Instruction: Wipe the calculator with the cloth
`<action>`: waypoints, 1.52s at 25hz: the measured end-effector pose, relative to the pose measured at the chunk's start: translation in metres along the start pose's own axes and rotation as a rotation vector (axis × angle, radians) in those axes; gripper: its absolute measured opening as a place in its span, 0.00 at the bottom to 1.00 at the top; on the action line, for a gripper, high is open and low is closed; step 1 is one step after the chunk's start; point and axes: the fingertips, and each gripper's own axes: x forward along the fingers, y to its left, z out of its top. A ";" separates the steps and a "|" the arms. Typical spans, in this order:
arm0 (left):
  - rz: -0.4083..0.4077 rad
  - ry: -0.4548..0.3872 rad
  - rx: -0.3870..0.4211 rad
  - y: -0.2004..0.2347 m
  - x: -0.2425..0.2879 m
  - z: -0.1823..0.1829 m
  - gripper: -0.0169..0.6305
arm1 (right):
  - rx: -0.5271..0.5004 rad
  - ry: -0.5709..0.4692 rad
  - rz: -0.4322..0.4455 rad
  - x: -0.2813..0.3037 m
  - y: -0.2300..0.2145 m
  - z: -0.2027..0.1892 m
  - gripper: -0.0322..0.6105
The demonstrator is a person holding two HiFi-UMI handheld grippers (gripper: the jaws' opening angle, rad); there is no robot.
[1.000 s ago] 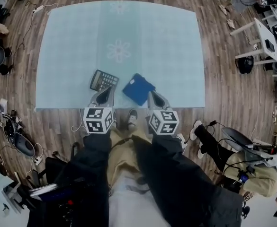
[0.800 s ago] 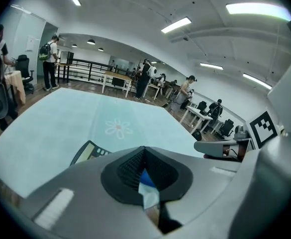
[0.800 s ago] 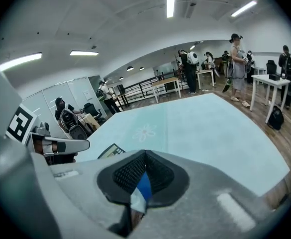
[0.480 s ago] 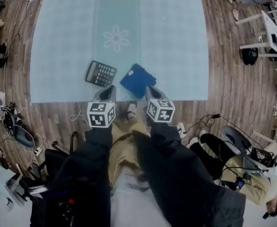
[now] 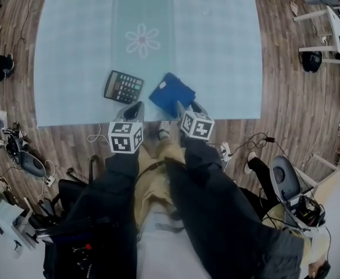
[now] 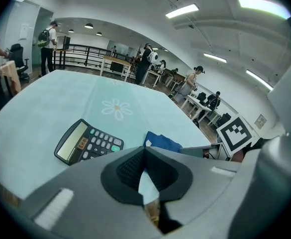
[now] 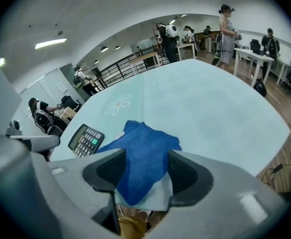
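A black calculator (image 5: 123, 86) lies flat on the pale blue table (image 5: 216, 51) near its front edge. A folded blue cloth (image 5: 171, 93) lies just right of it, apart from it. My left gripper (image 5: 136, 109) hovers at the table edge, just below the calculator (image 6: 88, 142), its jaws shut and empty (image 6: 144, 152). My right gripper (image 5: 184, 106) hangs over the cloth's near corner. Its jaws are opening, with the cloth (image 7: 145, 148) showing between the pads (image 7: 108, 169), which do not press on it. The calculator (image 7: 85, 139) shows to its left.
The tablecloth has a white flower print (image 5: 142, 40). Wooden floor (image 5: 286, 97) surrounds the table, with cables (image 5: 94, 137) by the front edge, office chairs (image 5: 289, 179) at right and left, and white desks (image 5: 335, 31) at far right. People stand beyond the table (image 7: 227, 24).
Both grippers have come down toward the table's front edge. The right one now reaches the cloth's near corner. Calculator and cloth lie where they were.
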 end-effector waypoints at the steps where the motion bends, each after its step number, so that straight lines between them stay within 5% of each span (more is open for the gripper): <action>1: 0.000 0.005 -0.001 0.001 0.001 -0.001 0.02 | 0.025 0.007 -0.023 0.003 -0.006 -0.003 0.46; 8: -0.004 0.022 -0.004 0.007 0.005 0.002 0.02 | 0.145 0.069 -0.023 0.024 -0.017 -0.012 0.53; 15: 0.011 0.020 -0.016 0.014 0.004 0.003 0.02 | 0.129 0.072 -0.101 0.031 -0.017 -0.014 0.53; 22: 0.020 0.009 -0.025 0.021 -0.001 0.004 0.02 | 0.100 0.082 -0.090 0.040 0.005 -0.011 0.24; 28: 0.027 -0.013 -0.030 0.026 -0.007 0.004 0.02 | 0.132 0.009 0.007 0.029 0.014 -0.001 0.18; 38: 0.047 -0.097 -0.055 0.034 -0.031 0.025 0.02 | -0.034 -0.155 0.140 -0.017 0.077 0.051 0.18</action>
